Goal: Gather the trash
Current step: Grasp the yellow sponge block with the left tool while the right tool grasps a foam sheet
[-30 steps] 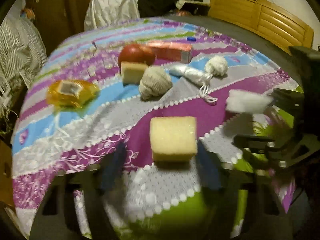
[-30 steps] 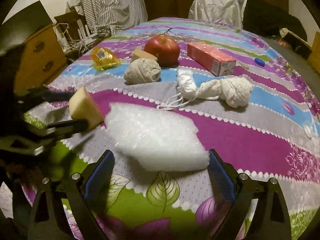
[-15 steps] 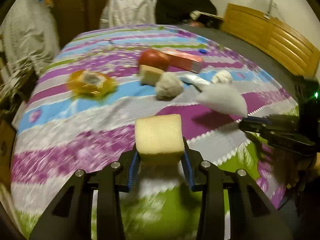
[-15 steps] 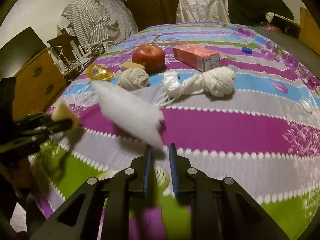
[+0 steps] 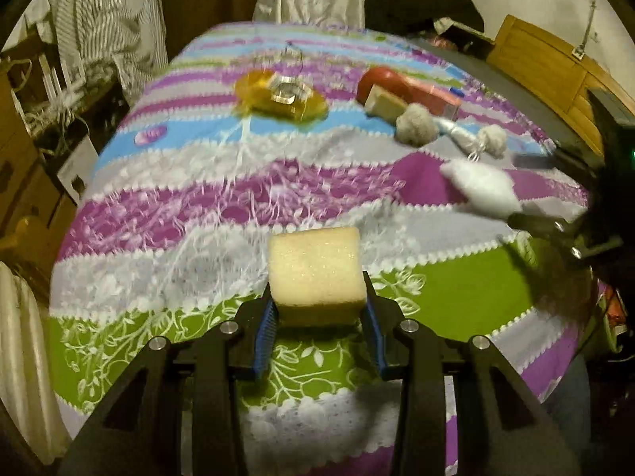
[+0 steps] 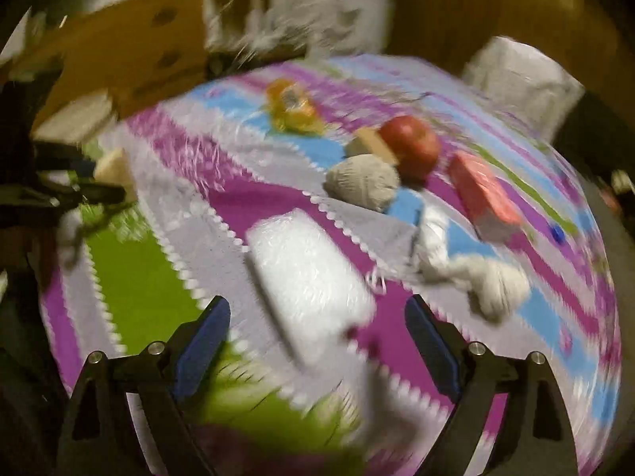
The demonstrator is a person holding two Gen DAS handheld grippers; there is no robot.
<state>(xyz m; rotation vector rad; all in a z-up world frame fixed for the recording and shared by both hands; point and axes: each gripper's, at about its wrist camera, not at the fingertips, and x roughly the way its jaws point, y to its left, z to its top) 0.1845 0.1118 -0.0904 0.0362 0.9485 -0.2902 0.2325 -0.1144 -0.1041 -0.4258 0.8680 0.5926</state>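
The yellow foam block [image 5: 316, 273] sits low in the centre of the left wrist view, pinched between the blue pads of the left gripper [image 5: 317, 317], whose jaws are easing open a little while both pads press its sides. It is lifted clear of the patterned cloth on the desk [image 5: 166, 214].

The white bubble-wrap piece [image 6: 309, 281] lies in the lower middle of the right wrist view, between the widely spread, opening jaws of the right gripper [image 6: 317, 329]; neither pad touches it, though heavy blur makes its exact rest hard to read.

The step in hand looks like gathering two scraps, one per gripper. Next the right gripper would need to clamp the wrap, and both pieces need somewhere to go.

No bin or bag shows in either view. Further up the cloth lie an orange wrapper [image 5: 279, 93], a red apple [image 6: 410, 146], a pink carton [image 6: 484, 194] and a ball of twine [image 6: 363, 182].
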